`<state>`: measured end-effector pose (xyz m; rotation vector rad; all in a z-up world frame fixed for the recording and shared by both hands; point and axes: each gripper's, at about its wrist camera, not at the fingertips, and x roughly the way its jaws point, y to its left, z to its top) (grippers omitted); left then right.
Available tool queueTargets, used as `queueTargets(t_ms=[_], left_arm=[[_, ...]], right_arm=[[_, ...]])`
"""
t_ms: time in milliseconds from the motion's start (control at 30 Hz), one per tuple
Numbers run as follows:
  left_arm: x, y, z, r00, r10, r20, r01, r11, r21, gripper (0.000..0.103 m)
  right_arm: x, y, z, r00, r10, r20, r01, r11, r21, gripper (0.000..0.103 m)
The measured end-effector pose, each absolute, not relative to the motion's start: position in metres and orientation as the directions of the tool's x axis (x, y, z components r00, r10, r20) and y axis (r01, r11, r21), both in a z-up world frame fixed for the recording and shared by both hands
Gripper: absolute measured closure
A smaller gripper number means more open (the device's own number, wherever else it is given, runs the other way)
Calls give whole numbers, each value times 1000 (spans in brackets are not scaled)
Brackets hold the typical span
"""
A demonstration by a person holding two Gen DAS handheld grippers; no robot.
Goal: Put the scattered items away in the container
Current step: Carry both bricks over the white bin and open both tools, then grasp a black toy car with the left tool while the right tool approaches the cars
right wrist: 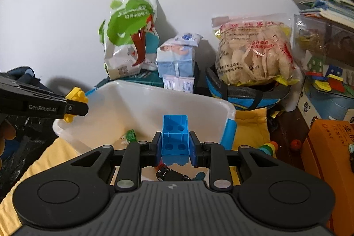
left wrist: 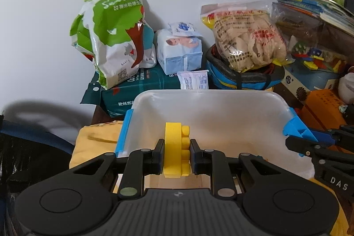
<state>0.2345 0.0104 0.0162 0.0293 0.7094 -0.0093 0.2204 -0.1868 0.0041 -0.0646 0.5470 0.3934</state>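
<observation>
Nearest the left wrist camera, the left gripper (left wrist: 177,156) is clamped on a chunky yellow plastic building brick (left wrist: 176,150), held on edge with its studs facing right, over the near rim of the translucent white plastic storage container with blue latch clips (left wrist: 221,112). The right gripper (right wrist: 175,147) pinches a bright blue hollow plastic building brick (right wrist: 175,139), underside toward the camera, above the container's near edge. In the right wrist view, a small green toy piece (right wrist: 130,135) and a black toy car (right wrist: 171,174) already lie low in the frame, seemingly on the container floor. To finish this step well, I would bring each brick further in over the open interior, lower it close to the floor, then release one hand at a time so neither brick bounces out or strikes the other gripper; the two grippers are near each other, so staggering the drops looks sensible. The container rests on a yellow cloth (right wrist: 252,125); whether a bench lies beneath is hidden. Readable writing: "GenRobot.AI" on the left gripper's side in the right wrist view, and "DAS" on the right gripper's side in the left wrist view. Farther back stand a green-and-white printed plastic bag (left wrist: 115,37), a pale blue tissue pack with a baby picture (left wrist: 179,48), and a clear bag of pale crackers with red print (left wrist: 247,37); their lettering is too small to read.
</observation>
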Motion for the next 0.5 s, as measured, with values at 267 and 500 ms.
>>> queueTargets(t_ms=[267, 500], left_arm=[[240, 8, 8, 741, 10, -671, 30, 998, 48, 56], [188, 19, 20, 774, -35, -632, 41, 999, -5, 56]], right_arm=[[225, -179, -3, 780, 337, -528, -385, 923, 19, 35], [177, -196, 13, 787, 414, -459, -430, 900, 74, 33]])
